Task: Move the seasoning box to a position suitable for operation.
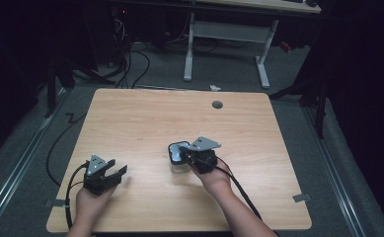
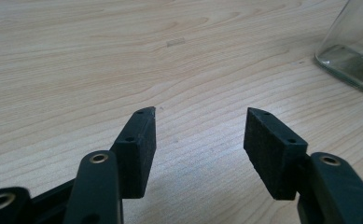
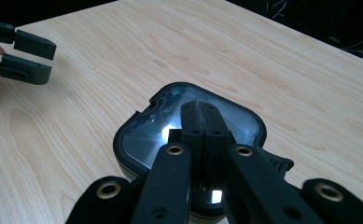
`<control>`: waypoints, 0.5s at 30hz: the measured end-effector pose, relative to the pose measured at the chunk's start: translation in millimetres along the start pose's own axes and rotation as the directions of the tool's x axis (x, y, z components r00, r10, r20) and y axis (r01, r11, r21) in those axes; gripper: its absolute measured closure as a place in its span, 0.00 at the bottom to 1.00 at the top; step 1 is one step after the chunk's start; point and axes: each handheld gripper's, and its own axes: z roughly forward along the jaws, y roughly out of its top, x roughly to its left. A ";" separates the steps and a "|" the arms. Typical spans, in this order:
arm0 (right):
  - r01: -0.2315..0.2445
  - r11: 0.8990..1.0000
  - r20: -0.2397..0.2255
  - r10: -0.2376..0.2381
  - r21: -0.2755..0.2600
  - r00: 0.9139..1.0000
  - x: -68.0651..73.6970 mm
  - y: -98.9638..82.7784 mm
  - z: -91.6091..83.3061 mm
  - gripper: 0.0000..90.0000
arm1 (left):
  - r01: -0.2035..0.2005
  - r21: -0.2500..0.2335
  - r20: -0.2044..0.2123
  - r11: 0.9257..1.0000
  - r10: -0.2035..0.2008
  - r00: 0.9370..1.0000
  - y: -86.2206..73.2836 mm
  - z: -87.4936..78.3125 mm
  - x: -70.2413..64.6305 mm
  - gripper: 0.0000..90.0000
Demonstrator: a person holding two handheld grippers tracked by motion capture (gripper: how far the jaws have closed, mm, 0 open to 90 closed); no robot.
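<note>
While gripped in a person's two hands over a pale wooden table (image 1: 145, 113): left gripper (image 1: 111, 174) held low near the table's near-left corner, jaws spread wide with bare wood between the foam pads (image 2: 139, 149), closed on nothing. Seen far off to the right of it in the left gripper view, the clear glass body of a jar (image 2: 352, 51), standing on the tabletop well apart from those jaws. Right gripper (image 3: 202, 122) poised over the same jar near the middle of the table, jaws pressed flat together and pointing down onto the dark-rimmed, glossy lid (image 3: 144, 135); whether the tips touch the lid or merely hover above it, impossible to tell. Nothing visibly clamped between them. Small tab (image 3: 277, 164) jutting from the lid's rim on the right. Grey three-cornered plate (image 1: 204, 143) riding atop the right gripper, black cable (image 1: 239, 190) trailing back along the forearm. Round grommet hole (image 1: 217, 104) near the table's far edge; white desk legs (image 1: 189, 49) and tangled cords on the grey carpet beyond.
</note>
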 end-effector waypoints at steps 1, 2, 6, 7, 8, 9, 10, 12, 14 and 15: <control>-0.003 1.000 0.002 0.003 -0.004 1.000 -0.1 0.2 -0.4 1.00 | 0.000 0.000 0.000 1.000 0.000 1.000 0.0 0.1 0.0 0.49; -0.007 1.000 0.004 0.007 -0.004 1.000 -0.2 0.5 -1.2 1.00 | -0.001 0.001 -0.001 1.000 0.001 1.000 0.0 0.2 -0.1 0.49; -0.010 1.000 0.007 0.010 -0.015 1.000 -2.3 2.4 -4.4 1.00 | -0.003 0.002 -0.003 1.000 0.003 1.000 0.0 0.1 -0.4 0.49; -0.010 1.000 0.009 0.010 -0.016 1.000 -2.9 2.7 -5.1 1.00 | -0.004 0.003 -0.003 1.000 0.004 1.000 0.0 0.1 -0.4 0.49; -0.006 1.000 0.016 0.006 -0.017 1.000 -4.1 3.0 -6.3 1.00 | -0.004 0.003 -0.003 1.000 0.004 1.000 0.0 0.2 -0.5 0.49; -0.010 1.000 0.021 0.010 -0.017 1.000 -6.2 3.4 -8.2 0.99 | -0.004 0.002 -0.002 1.000 0.004 1.000 0.0 0.3 -0.5 0.49; -0.010 1.000 0.021 0.010 -0.017 1.000 -6.2 3.4 -8.2 0.99 | -0.005 0.001 -0.001 1.000 0.005 1.000 0.0 0.3 -0.6 0.49; -0.013 1.000 0.031 0.014 -0.026 0.999 -10.7 4.9 -13.0 0.95 | -0.005 0.002 -0.001 1.000 0.005 1.000 -0.1 0.3 -0.8 0.49; -0.016 0.999 0.035 0.017 -0.032 0.999 -12.4 5.1 -15.3 0.94 | -0.010 0.002 0.000 1.000 0.010 1.000 -0.1 0.3 -1.2 0.49; -0.020 0.999 0.039 0.022 -0.041 0.999 -14.2 5.1 -17.6 0.93 | -0.013 0.002 0.000 1.000 0.013 1.000 -0.1 0.2 -1.5 0.49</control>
